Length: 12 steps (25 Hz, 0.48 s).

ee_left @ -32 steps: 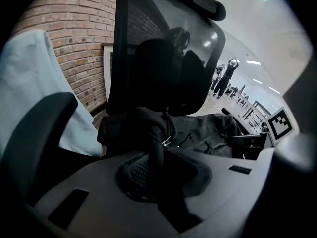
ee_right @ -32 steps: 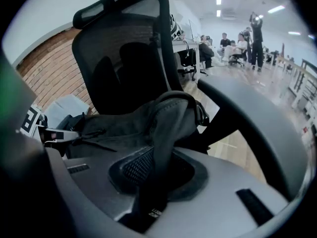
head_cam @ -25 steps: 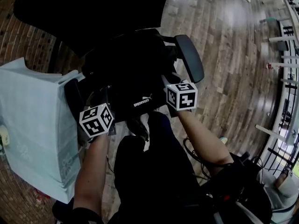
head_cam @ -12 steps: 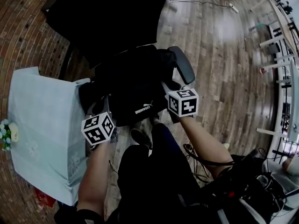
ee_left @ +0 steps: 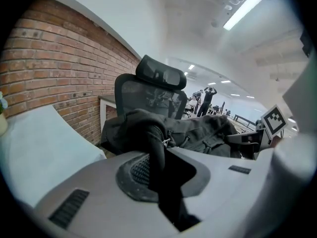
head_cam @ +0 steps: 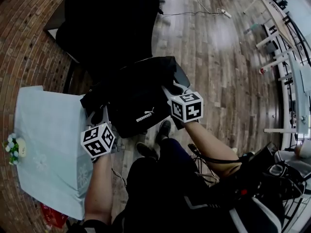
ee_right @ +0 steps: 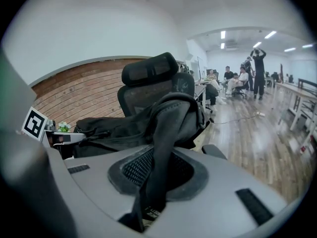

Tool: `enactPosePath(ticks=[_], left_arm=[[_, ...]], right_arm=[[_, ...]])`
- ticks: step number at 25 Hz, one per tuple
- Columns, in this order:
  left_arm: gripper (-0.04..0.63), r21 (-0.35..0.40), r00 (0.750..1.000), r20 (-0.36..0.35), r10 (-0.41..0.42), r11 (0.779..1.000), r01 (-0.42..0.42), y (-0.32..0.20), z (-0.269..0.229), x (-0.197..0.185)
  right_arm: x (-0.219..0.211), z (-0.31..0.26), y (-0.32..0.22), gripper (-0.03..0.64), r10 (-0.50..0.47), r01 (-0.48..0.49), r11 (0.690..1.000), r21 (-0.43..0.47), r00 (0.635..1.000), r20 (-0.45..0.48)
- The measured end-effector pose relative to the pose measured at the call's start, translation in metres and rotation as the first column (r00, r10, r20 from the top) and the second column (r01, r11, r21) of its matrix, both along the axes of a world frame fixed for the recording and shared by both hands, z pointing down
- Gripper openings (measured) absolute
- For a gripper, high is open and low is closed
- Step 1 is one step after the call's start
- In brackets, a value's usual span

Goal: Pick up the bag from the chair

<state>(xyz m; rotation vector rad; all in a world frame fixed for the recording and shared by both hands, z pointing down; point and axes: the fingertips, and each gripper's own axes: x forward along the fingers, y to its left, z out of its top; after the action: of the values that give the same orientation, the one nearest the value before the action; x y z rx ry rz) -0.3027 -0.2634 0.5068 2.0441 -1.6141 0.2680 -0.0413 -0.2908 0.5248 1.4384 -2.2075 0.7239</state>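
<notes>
A black bag with a white logo hangs between my two grippers, just in front of the black office chair. My left gripper is shut on a black strap at the bag's left end. At the bag's right end my right gripper is shut on a wide padded strap. In the right gripper view the bag's body stretches left toward the other gripper's marker cube, with the chair's back and headrest behind it. The chair's seat is hidden under the bag.
A table with a pale blue cloth stands close at the left, a small flower pot on it, against a brick wall. Wooden floor spreads to the right, with desks and people far off. My legs are right below the bag.
Both grippers have risen and drawn toward me with the bag. It now covers most of the chair's right armrest, which showed plainly before.
</notes>
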Motion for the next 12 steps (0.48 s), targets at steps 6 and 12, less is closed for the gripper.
enactPosePath(ticks=[6, 12], left_arm=[[0.044, 0.082, 0.999, -0.008, 0.034, 0.996, -0.033, -0.001, -0.049, 0.015], [0.043, 0.129, 0.999, 0.0, 0.044, 0.991, -0.043, 0.004, -0.084, 0.041]], right_arm=[[0.015, -0.046, 0.003, 0.081, 0.026, -0.026, 0.998, 0.052, 1.0, 0.013], [0.04, -0.083, 0.01, 0.081, 0.02, -0.022, 0.994, 0.105, 1.0, 0.015]])
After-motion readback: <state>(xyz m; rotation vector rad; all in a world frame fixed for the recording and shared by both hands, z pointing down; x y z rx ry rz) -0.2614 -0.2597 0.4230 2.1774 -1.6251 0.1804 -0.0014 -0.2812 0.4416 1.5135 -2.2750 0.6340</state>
